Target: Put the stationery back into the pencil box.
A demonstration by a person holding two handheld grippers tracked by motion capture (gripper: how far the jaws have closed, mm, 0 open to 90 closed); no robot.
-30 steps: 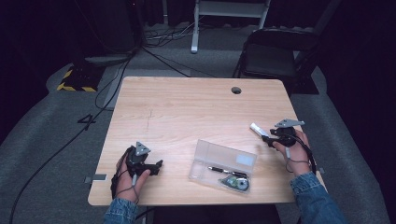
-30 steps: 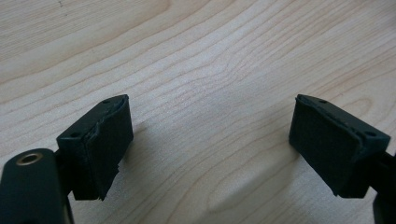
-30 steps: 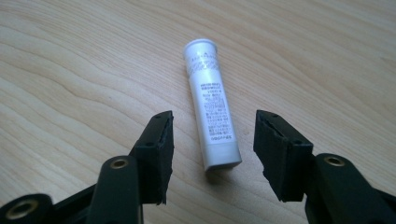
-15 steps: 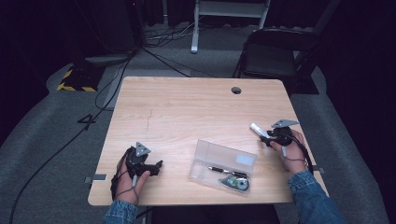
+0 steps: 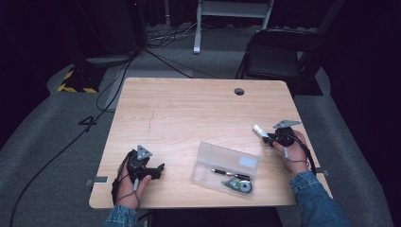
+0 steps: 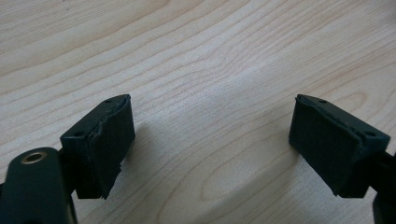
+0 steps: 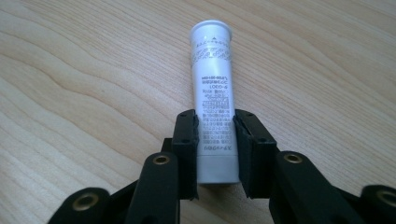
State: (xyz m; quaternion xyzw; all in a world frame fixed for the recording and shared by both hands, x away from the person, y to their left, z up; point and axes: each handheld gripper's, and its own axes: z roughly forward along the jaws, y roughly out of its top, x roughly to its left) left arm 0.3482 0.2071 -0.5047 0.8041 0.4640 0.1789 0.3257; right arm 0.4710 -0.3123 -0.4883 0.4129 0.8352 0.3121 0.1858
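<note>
Two right gripper fingers just closed, pinching white tube between them — left gripper fingers spread.

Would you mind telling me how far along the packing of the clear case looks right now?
Done: a pen and a tape roller lie in the clear case. In hand: the right hand-held gripper has just been closing on the white tube. Left: carrying it to the case. The left hand-held gripper is open on the table.

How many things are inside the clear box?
2 that I can see: a pen in the middle of the box and a round tape roller at its near corner. More may be hidden.
</note>
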